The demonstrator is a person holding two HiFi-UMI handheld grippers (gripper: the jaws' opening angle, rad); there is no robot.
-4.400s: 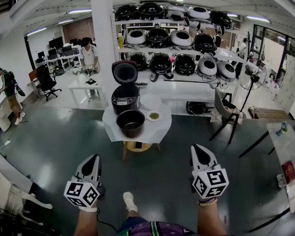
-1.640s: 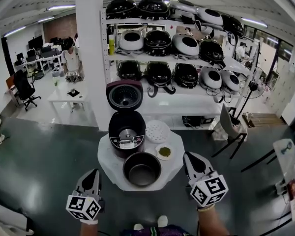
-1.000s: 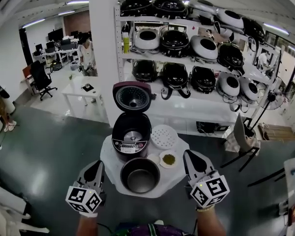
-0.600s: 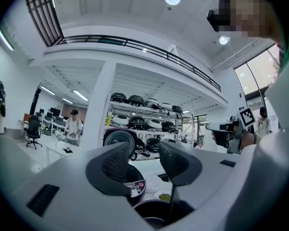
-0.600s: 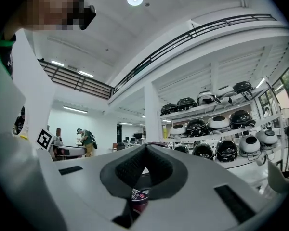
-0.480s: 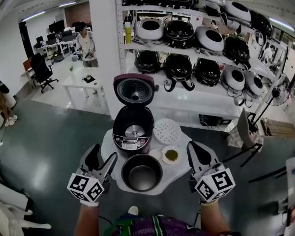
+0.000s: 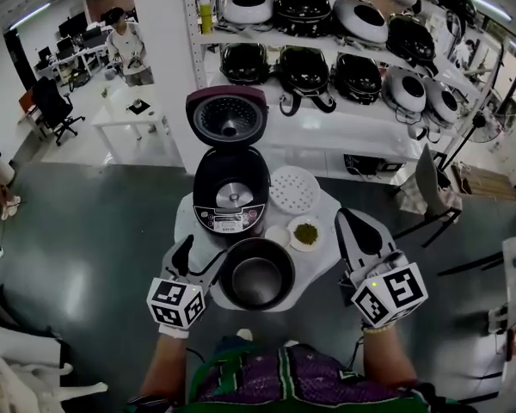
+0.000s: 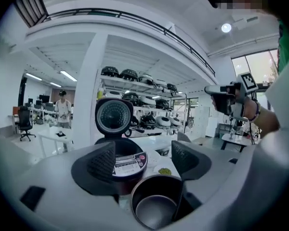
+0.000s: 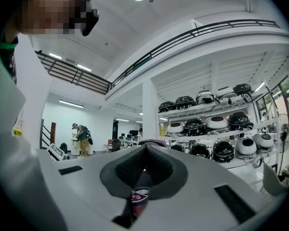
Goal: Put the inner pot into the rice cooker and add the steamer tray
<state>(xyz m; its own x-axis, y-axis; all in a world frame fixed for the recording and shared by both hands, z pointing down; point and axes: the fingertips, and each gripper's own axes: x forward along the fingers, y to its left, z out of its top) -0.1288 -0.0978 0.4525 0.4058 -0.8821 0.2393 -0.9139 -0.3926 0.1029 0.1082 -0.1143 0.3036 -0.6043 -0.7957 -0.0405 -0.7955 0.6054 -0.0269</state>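
The dark inner pot stands empty on the near side of a small round white table. Behind it is the black rice cooker, its lid raised and its cavity bare. The white perforated steamer tray lies flat to the cooker's right. My left gripper is at the pot's left rim; its jaws have just been opening and stand wide, with nothing pressed between the pads. My right gripper hovers shut and empty at the table's right edge.
A small dish of green bits and a small white dish sit between pot and tray. White shelves packed with several rice cookers rise behind the table. A pillar stands at back left, a person beyond it.
My left gripper has dropped down to the pot's left rim and its jaws have spread from shut to wide. The table has come closer. The right gripper stays shut, shifted slightly.
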